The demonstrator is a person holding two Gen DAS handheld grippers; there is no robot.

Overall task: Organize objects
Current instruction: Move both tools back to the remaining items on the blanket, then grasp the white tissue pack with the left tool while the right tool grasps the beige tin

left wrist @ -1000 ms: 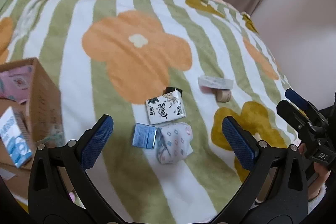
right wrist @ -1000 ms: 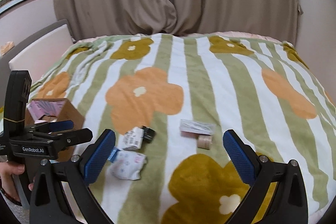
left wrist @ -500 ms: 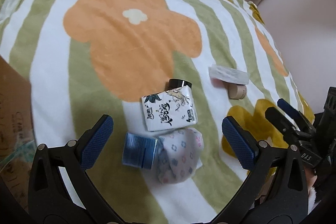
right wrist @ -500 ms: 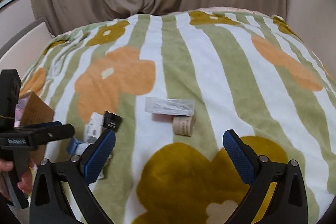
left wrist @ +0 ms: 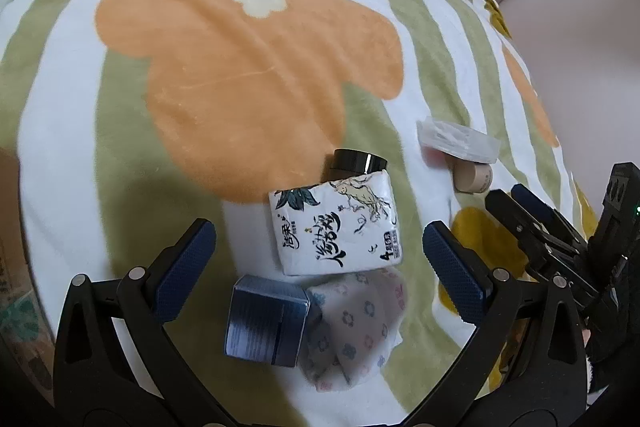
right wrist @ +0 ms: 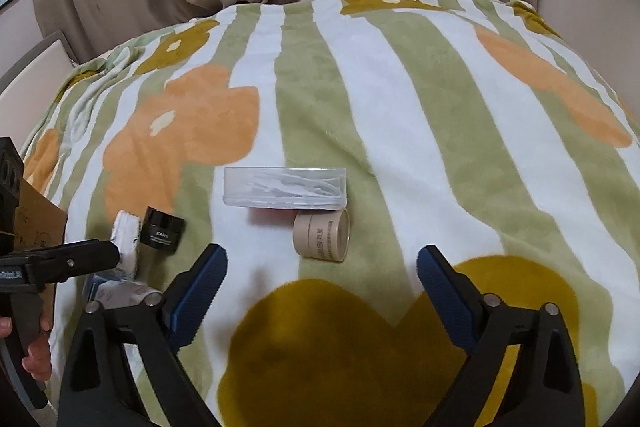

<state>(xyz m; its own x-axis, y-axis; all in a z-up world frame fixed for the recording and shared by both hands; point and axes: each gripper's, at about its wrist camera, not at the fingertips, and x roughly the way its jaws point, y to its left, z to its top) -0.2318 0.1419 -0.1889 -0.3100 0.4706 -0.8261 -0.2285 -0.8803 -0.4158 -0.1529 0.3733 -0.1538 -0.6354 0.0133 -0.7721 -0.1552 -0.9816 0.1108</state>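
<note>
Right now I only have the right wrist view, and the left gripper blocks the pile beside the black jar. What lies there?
Observer: A white tissue pack printed with ink drawings, lying against the black jar.
Reviewer: Anything on the near side of that pack?
Observer: A small blue box, touching a floral-print soft pack beside it.
Reviewer: Is the left gripper holding any of them?
Observer: No. The left gripper is open over the pile, its pads touching nothing.
</note>
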